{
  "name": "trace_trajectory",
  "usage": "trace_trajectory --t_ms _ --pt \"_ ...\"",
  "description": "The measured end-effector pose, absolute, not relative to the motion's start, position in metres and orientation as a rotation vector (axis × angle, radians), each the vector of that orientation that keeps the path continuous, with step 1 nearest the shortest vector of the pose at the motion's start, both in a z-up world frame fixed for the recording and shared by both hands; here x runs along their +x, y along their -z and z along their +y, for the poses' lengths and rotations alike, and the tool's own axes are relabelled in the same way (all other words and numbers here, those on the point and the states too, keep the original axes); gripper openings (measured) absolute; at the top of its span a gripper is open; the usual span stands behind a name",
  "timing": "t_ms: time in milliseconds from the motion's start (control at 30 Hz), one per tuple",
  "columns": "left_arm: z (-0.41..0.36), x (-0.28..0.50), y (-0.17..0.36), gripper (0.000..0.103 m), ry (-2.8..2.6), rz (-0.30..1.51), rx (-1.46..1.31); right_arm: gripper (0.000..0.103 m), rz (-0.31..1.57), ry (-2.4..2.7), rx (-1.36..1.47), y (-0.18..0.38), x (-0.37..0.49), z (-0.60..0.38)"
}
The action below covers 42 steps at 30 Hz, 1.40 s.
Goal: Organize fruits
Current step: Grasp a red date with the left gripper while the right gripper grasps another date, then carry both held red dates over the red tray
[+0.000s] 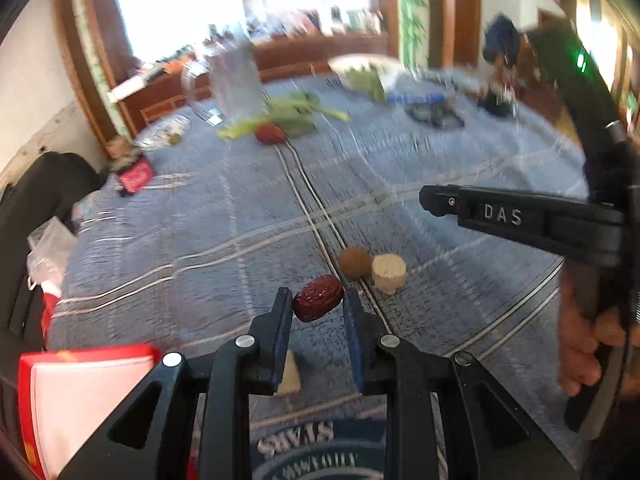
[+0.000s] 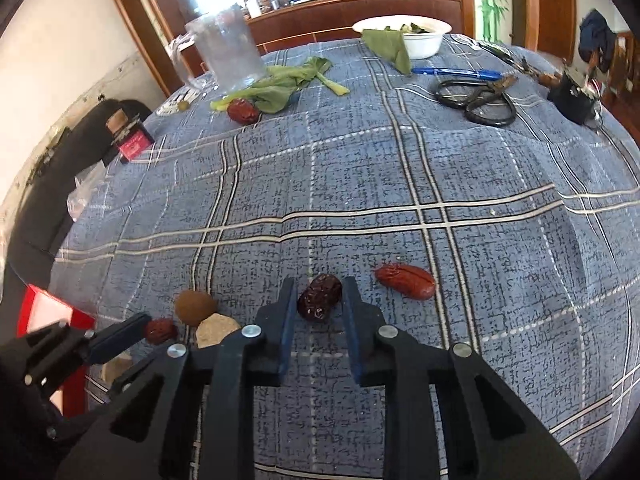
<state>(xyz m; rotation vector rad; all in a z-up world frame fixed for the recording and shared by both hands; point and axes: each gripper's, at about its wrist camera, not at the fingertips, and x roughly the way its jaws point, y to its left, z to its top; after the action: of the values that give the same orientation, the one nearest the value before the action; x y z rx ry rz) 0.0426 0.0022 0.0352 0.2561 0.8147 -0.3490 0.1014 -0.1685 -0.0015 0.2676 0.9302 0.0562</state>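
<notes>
Wrinkled dark-red dried jujube (image 1: pixel 318 298) pinched at the blue pads of left gripper (image 1: pixel 317 308), long axis slanting across the jaws, apparently lifted just above blue plaid tablecloth (image 1: pixel 240 200). Darker, shrivelled maroon jujube (image 2: pixel 319 295) clamped between narrowed jaws of right gripper (image 2: pixel 319 300), low over the cloth. Loose on the cloth: glossy oblong red jujube (image 2: pixel 405 281) just right of the right gripper, nearer that hand; round brown longan (image 2: pixel 195 306) and pale beige chunk (image 2: pixel 216 331) between the two tools.

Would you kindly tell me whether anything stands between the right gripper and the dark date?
Nothing visible does: the dark date sits between the pads of the right gripper; the lighter red date lies apart, to its right.
</notes>
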Motion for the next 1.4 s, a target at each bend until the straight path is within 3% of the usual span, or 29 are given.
trace_trajectory --t_ms 300,467,1400 --pt "0.039 -0.028 -0.075 0.025 0.197 0.617 0.142 0.024 0.676 -0.160 0.368 -0.049 0.068 -0.169" --pt "0.060 -0.040 -0.075 0.025 0.123 0.606 0.080 0.024 0.619 -0.233 0.337 -0.058 0.054 -0.143" --pt "0.102 -0.050 -0.051 0.025 0.027 0.671 -0.001 0.025 0.632 -0.348 0.161 -0.045 0.029 -0.081"
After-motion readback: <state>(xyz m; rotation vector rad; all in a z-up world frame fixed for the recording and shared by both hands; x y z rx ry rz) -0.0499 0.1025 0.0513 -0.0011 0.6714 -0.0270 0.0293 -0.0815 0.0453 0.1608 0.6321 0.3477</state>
